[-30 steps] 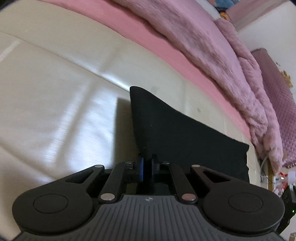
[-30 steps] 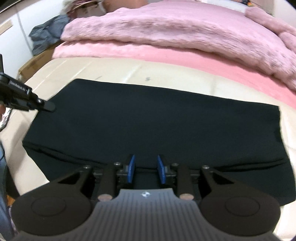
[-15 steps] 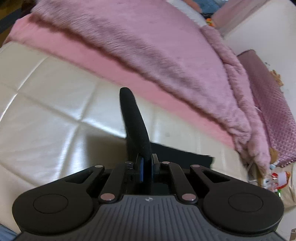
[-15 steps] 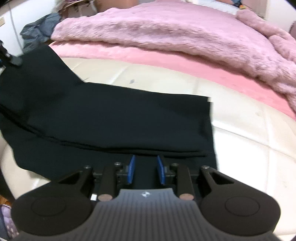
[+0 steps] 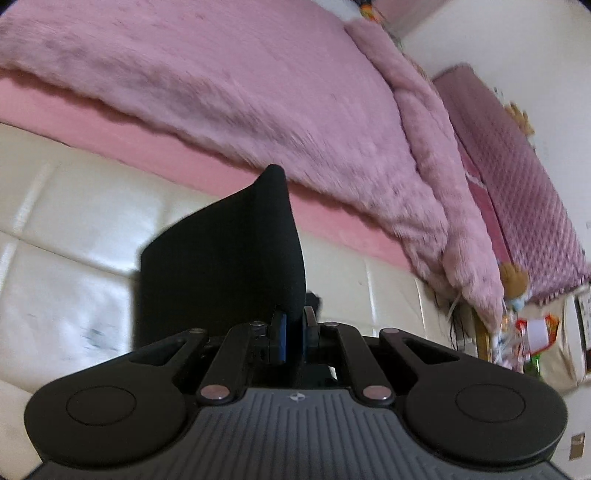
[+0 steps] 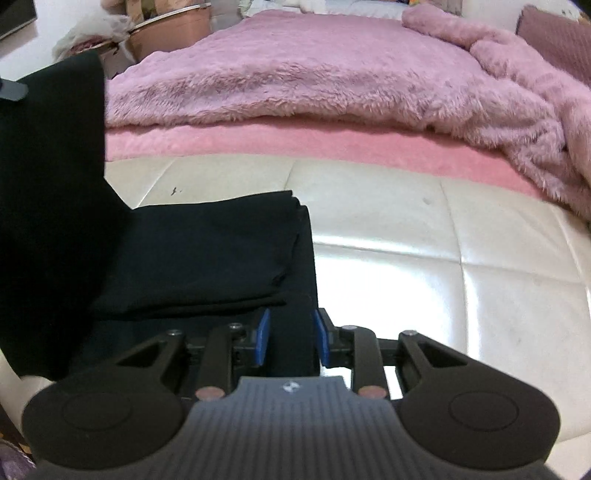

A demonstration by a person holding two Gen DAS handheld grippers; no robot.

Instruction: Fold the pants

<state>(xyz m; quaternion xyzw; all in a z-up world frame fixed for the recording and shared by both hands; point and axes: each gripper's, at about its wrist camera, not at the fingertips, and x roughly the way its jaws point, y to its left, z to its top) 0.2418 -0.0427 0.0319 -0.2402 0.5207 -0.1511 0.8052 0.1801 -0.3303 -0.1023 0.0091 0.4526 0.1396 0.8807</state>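
Note:
The black pants [image 6: 207,251] lie partly folded on the cream padded surface [image 6: 424,258]. My left gripper [image 5: 293,334] is shut on one end of the pants [image 5: 236,258] and holds it lifted above the surface; this raised part hangs at the left of the right wrist view [image 6: 48,184]. My right gripper [image 6: 291,338] has black fabric between its blue pads [image 6: 263,334], with a clear gap between the pads. The lower folded edge of the pants lies just ahead of it.
A fluffy pink blanket [image 6: 332,81] over a pink sheet [image 6: 295,142] fills the far side of the bed. A purple quilted headboard [image 5: 517,177] and a cluttered corner [image 5: 524,332] stand at the right. A box and bags [image 6: 162,33] sit at the far left.
My left gripper has lifted its end of the pants and carried it over toward the other end, doubling the cloth. The flat pants now cover a shorter stretch. The right gripper stayed on the near edge.

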